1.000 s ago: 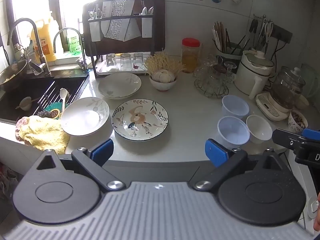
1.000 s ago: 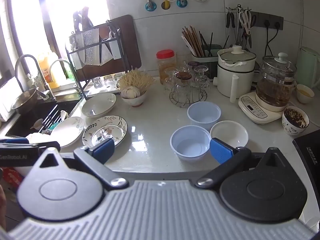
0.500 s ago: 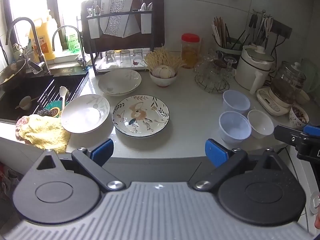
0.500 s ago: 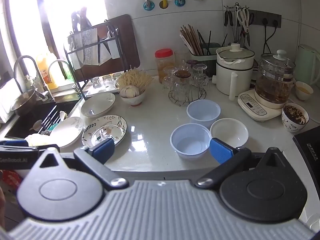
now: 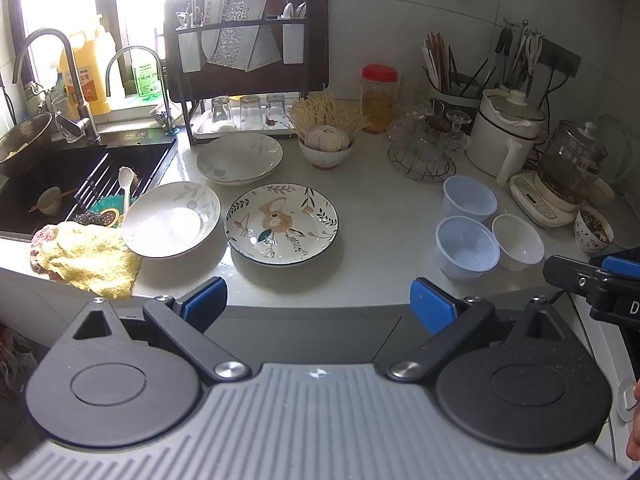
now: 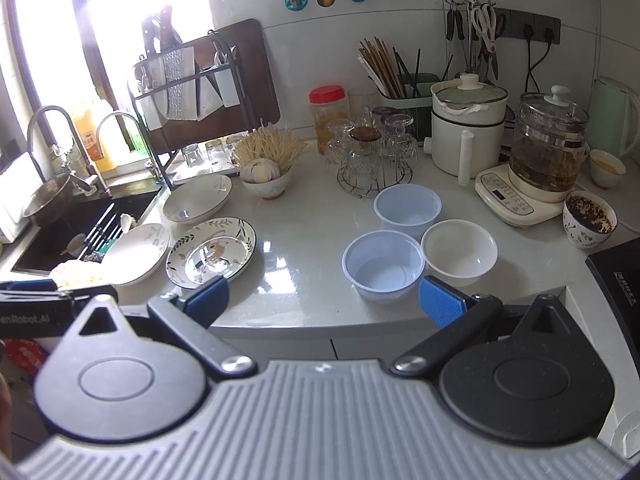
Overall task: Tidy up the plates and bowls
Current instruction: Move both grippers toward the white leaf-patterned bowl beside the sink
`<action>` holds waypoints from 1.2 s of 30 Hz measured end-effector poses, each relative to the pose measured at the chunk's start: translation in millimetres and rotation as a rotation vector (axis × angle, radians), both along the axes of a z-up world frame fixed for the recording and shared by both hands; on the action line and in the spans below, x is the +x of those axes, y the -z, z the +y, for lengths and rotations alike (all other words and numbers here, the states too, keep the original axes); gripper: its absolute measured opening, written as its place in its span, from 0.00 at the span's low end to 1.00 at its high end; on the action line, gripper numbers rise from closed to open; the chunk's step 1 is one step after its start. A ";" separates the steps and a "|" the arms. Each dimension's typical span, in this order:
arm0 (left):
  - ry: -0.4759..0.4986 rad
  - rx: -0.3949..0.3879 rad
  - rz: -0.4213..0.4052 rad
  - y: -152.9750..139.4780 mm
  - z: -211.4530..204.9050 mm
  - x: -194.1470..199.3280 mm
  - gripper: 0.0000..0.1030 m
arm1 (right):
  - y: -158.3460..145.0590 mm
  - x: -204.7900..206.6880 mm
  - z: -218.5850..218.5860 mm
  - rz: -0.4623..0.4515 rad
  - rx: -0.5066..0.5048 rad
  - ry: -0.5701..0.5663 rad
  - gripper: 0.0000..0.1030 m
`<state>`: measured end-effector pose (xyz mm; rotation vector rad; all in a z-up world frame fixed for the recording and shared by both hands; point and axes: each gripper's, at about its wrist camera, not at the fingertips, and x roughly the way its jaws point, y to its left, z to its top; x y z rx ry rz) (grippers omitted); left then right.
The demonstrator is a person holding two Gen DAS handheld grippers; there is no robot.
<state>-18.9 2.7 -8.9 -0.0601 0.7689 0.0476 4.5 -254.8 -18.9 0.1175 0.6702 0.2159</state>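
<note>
Both grippers level before counter edge, empty, jaws wide apart: left gripper (image 5: pixel 319 301) faces floral ceramic plate (image 5: pixel 281 224), right gripper (image 6: pixel 323 297) faces pale-blue plastic bowl (image 6: pixel 383 264).

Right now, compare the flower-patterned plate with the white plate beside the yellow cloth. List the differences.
The flower-patterned plate carries an orange bloom, leaves and a dark rim; the white plate is nearly plain, with only faint grey leaf marks. The flower-patterned plate lies wholly on the counter; the white plate's edge rests over the yellow cloth. Both lie face up, empty, side by side and ungripped.
</note>
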 end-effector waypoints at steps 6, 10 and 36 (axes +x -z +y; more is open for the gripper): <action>0.006 -0.002 0.002 0.0 -1.0 -4.0 0.97 | -0.1 -3.0 3.9 -0.001 -0.001 -0.012 1.00; 0.008 0.000 -0.002 -1.3 -0.5 -6.9 0.97 | 0.4 -3.6 2.6 -0.002 0.001 -0.013 1.00; -0.026 -0.013 -0.012 2.7 5.0 -17.0 0.97 | 3.6 -8.0 0.3 0.007 0.029 -0.010 1.00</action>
